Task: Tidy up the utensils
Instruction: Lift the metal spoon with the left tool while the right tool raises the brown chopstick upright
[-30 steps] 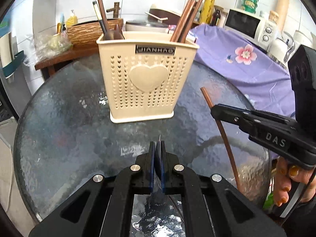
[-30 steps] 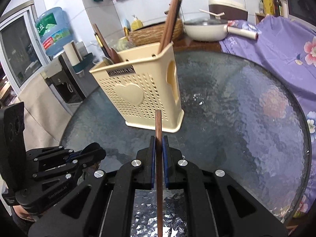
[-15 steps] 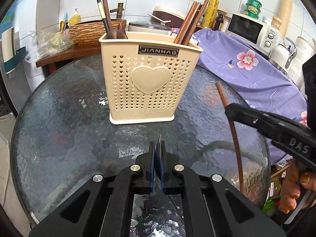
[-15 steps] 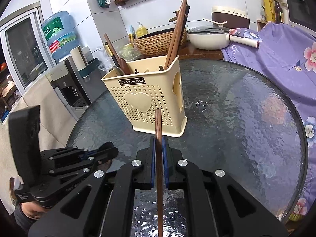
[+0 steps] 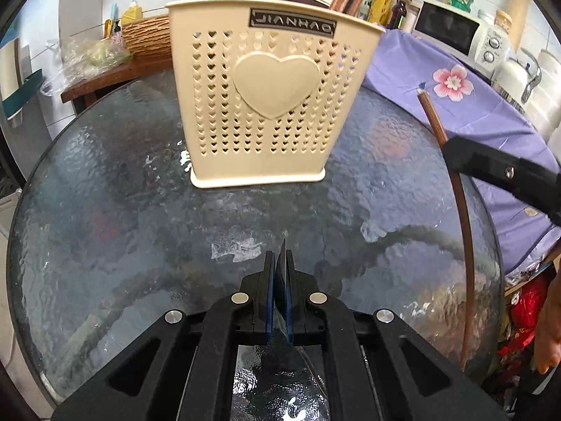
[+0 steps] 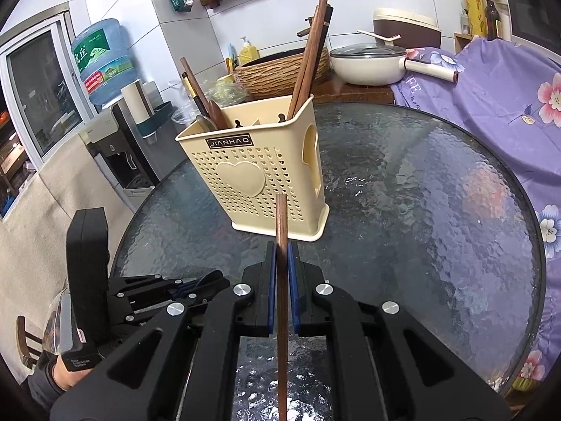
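A cream perforated utensil holder (image 5: 266, 105) with a heart on its front stands on the round glass table (image 5: 105, 210); it also shows in the right wrist view (image 6: 259, 182). Brown chopsticks (image 6: 308, 59) and spoon handles (image 6: 200, 98) stand in it. My right gripper (image 6: 281, 256) is shut on a brown chopstick (image 6: 281, 280), held upright in front of the holder; the chopstick also shows in the left wrist view (image 5: 463, 231). My left gripper (image 5: 278, 270) is shut on a thin metal utensil (image 5: 282, 256), seen edge-on, low over the table's near side.
A purple floral cloth (image 6: 491, 87) covers the counter to the right, with a microwave (image 5: 455, 35). A white pan (image 6: 368, 63), a woven basket (image 6: 280, 70) and a rice cooker (image 6: 406, 28) sit behind the table. A water dispenser (image 6: 105, 105) stands at the left.
My left gripper has moved toward the holder, which now looks larger. My right gripper has lifted and drawn back with the chopstick, seeing more of the holder's top.
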`<state>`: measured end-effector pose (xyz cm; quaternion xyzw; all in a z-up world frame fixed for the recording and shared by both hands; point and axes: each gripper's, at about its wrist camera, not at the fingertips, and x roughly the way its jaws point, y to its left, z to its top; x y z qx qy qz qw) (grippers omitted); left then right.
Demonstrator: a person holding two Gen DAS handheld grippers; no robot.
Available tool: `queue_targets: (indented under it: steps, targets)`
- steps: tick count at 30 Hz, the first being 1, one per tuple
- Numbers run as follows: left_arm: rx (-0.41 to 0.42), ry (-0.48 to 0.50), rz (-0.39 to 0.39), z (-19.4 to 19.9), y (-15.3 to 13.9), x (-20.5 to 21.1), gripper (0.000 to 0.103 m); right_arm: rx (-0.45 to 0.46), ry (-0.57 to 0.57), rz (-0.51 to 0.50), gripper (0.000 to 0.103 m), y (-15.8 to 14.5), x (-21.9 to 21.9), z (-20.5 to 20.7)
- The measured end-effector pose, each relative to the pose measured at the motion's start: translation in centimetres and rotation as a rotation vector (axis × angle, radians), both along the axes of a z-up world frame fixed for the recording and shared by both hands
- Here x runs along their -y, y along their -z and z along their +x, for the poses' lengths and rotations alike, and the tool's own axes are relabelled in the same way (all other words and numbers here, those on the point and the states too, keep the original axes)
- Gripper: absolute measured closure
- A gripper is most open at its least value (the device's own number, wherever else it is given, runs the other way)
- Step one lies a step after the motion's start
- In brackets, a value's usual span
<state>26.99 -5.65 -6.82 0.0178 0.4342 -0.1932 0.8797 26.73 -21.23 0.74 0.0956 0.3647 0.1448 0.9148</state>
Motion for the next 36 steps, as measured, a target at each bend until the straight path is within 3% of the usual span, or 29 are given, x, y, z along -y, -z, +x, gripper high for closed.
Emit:
queue_targets:
  steps: [13,23,31,36]
  targets:
    - [-0.035,0.021,0.071,0.1,1.5,1.0,0.098,-0.005,0.005,0.000,0.095,0.3,0.0,0.1]
    - [-0.045,0.017,0.073,0.8,0.8,1.2,0.098,-0.012,0.007,0.003,0.095,0.5,0.0,0.2]
    - [-0.021,0.006,0.031,0.3,-0.8,0.5,0.098,-0.006,0.008,0.008,0.095,0.4,0.0,0.2]
    - [-0.008,0.020,0.062,-0.1,-1.0,1.1,0.098,-0.003,0.004,0.009,0.095,0.2,-0.2,0.1]
